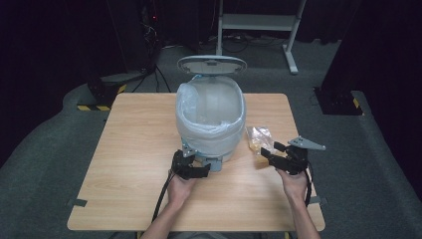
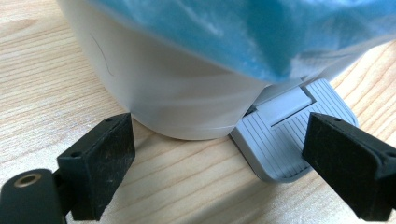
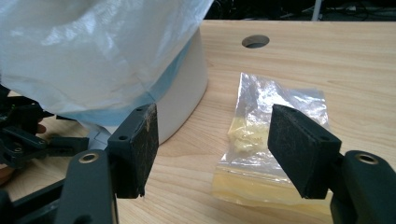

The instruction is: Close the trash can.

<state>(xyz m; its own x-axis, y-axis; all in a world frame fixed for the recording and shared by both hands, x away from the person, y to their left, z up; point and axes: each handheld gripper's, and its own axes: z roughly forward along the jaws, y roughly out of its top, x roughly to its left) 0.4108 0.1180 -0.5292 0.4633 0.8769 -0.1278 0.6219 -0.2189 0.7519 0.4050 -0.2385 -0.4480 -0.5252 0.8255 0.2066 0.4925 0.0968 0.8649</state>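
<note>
A white pedal bin [image 1: 211, 119] stands mid-table with its lid [image 1: 212, 64] raised and a pale plastic liner folded over the rim. My left gripper [image 1: 191, 167] sits at the bin's front base. In the left gripper view it [image 2: 219, 140] is open, with one jaw resting over the grey ribbed pedal [image 2: 285, 140]. To the right of the bin lies a clear plastic bag [image 1: 259, 137] with yellowish contents. My right gripper [image 1: 268, 149] hovers low just in front of it. In the right gripper view its [image 3: 212, 135] jaws stand open with the bag [image 3: 252, 135] beyond them, untouched.
The wooden table [image 1: 134, 149] has bare room to the left of the bin and along its front edge. A round cable hole [image 3: 255, 41] lies in the tabletop beyond the bag. A white desk frame [image 1: 259, 22] and dark stands are on the floor behind.
</note>
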